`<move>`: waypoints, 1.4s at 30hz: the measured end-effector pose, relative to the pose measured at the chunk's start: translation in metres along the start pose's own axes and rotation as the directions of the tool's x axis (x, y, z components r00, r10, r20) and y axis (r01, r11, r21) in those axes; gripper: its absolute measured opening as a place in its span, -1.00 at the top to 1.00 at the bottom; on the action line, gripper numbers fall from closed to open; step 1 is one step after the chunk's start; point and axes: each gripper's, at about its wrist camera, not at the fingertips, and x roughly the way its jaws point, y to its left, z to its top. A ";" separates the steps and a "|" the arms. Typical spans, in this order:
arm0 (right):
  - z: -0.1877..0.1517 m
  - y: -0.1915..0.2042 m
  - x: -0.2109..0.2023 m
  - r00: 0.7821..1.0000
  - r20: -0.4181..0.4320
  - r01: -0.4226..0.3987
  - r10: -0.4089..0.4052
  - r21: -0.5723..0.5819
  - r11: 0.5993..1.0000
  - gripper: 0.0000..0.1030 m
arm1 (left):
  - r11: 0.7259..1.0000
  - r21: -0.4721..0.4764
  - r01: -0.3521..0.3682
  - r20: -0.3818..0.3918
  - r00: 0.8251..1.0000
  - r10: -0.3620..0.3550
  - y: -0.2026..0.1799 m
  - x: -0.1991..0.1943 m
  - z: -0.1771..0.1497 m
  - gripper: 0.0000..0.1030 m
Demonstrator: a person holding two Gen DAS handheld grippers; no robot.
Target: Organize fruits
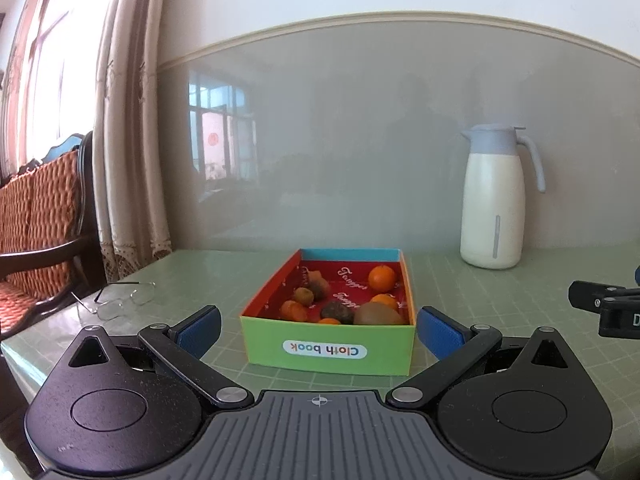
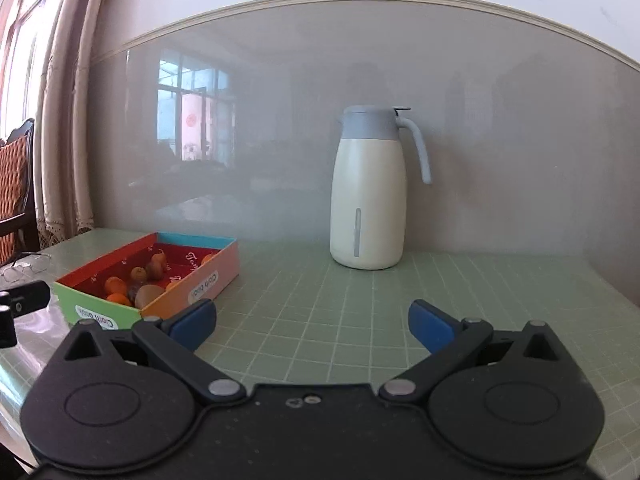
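Here, the left gripper (image 1: 318, 330) hangs spread wide, pinching nothing, its blue pads flanking the green-fronted cardboard box (image 1: 328, 350) at twelve o'clock, whose label reads "Cloth book" upside down. Oranges (image 1: 381, 277) and a brown kiwi (image 1: 376, 315) lie inside. The right gripper (image 2: 312, 324) is likewise spread, the cream thermal jug (image 2: 368, 204) at twelve o'clock

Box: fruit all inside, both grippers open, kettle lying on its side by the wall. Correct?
Not quite. The kettle stands upright by the wall, as the right wrist view shows. The fruit is in the box, and the left gripper and right gripper are open.
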 end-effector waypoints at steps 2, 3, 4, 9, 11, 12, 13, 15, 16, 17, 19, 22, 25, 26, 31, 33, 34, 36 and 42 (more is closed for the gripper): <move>-0.002 0.001 -0.001 1.000 0.002 -0.005 0.005 0.002 1.000 -1.00 | 1.000 -0.004 0.007 0.002 1.000 -0.007 -0.001 -0.001 -0.001 -1.00; -0.003 0.002 -0.002 1.000 0.000 -0.002 0.002 -0.002 1.000 -1.00 | 1.000 -0.003 0.008 0.004 1.000 -0.008 -0.002 -0.002 -0.002 -1.00; -0.003 0.002 -0.002 1.000 0.002 -0.002 0.002 -0.007 1.000 -1.00 | 1.000 -0.001 0.010 0.006 1.000 -0.010 -0.003 -0.002 -0.002 -1.00; -0.003 0.002 -0.001 1.000 0.000 0.004 -0.004 -0.004 1.000 -1.00 | 1.000 -0.004 0.014 -0.003 1.000 -0.014 -0.005 0.000 -0.003 -1.00; -0.003 0.001 -0.001 1.000 -0.003 0.004 -0.004 0.005 1.000 -1.00 | 1.000 -0.013 0.013 -0.002 1.000 -0.013 -0.003 0.000 -0.003 -1.00; -0.003 0.000 -0.001 1.000 -0.003 0.005 -0.005 0.008 1.000 -1.00 | 1.000 -0.017 0.015 -0.004 1.000 -0.015 -0.003 0.000 -0.003 -1.00; -0.003 -0.001 -0.001 1.000 -0.002 0.006 -0.006 0.011 1.000 -1.00 | 1.000 -0.021 0.013 -0.005 1.000 -0.013 -0.002 0.001 -0.003 -1.00; -0.003 0.000 0.000 1.000 -0.004 0.005 -0.005 0.013 1.000 -1.00 | 0.999 -0.033 0.013 -0.008 1.000 -0.014 0.000 0.001 -0.003 -1.00; -0.003 0.000 0.000 1.000 -0.004 0.006 -0.006 0.011 1.000 -1.00 | 0.999 -0.040 0.014 -0.009 1.000 -0.014 0.002 0.001 -0.003 -1.00; -0.003 0.000 0.000 1.000 -0.004 0.007 -0.007 0.009 1.000 -1.00 | 0.999 -0.044 0.015 -0.010 1.000 -0.015 0.002 0.002 -0.003 -1.00; -0.003 0.000 -0.001 1.000 -0.006 0.005 -0.005 0.006 1.000 -1.00 | 0.999 -0.050 0.016 -0.014 1.000 -0.017 0.004 0.002 -0.003 -1.00; -0.003 0.000 0.000 1.000 -0.007 0.004 -0.004 0.005 1.000 -1.00 | 0.999 -0.049 0.016 -0.015 1.000 -0.017 0.003 0.002 -0.004 -1.00; -0.003 -0.001 0.000 1.000 -0.009 0.004 -0.004 0.009 1.000 -1.00 | 0.999 -0.050 0.015 -0.013 1.000 -0.015 0.003 0.002 -0.004 -1.00; -0.003 -0.001 0.000 1.000 -0.009 0.004 -0.004 0.010 1.000 -1.00 | 0.999 -0.050 0.015 -0.013 1.000 -0.016 0.003 0.002 -0.005 -1.00; -0.004 -0.001 0.000 1.000 -0.007 0.003 -0.003 0.009 1.000 -1.00 | 0.999 -0.044 0.019 -0.015 1.000 -0.019 0.003 0.002 -0.004 -1.00; -0.004 -0.001 0.001 1.000 -0.007 0.003 -0.003 0.009 1.000 -1.00 | 0.999 -0.045 0.019 -0.014 1.000 -0.020 0.003 0.002 -0.004 -1.00; -0.004 -0.001 0.001 1.000 -0.008 0.003 -0.003 0.009 1.000 -1.00 | 0.999 -0.046 0.019 -0.015 1.000 -0.019 0.003 0.002 -0.004 -1.00; -0.004 -0.001 0.001 1.000 -0.007 0.002 -0.002 0.010 1.000 -1.00 | 0.999 -0.047 0.019 -0.015 1.000 -0.019 0.003 0.002 -0.004 -1.00; -0.004 -0.001 0.001 1.000 -0.006 0.003 -0.003 0.011 1.000 -1.00 | 0.999 -0.045 0.021 -0.017 1.000 -0.022 0.003 0.003 -0.003 -1.00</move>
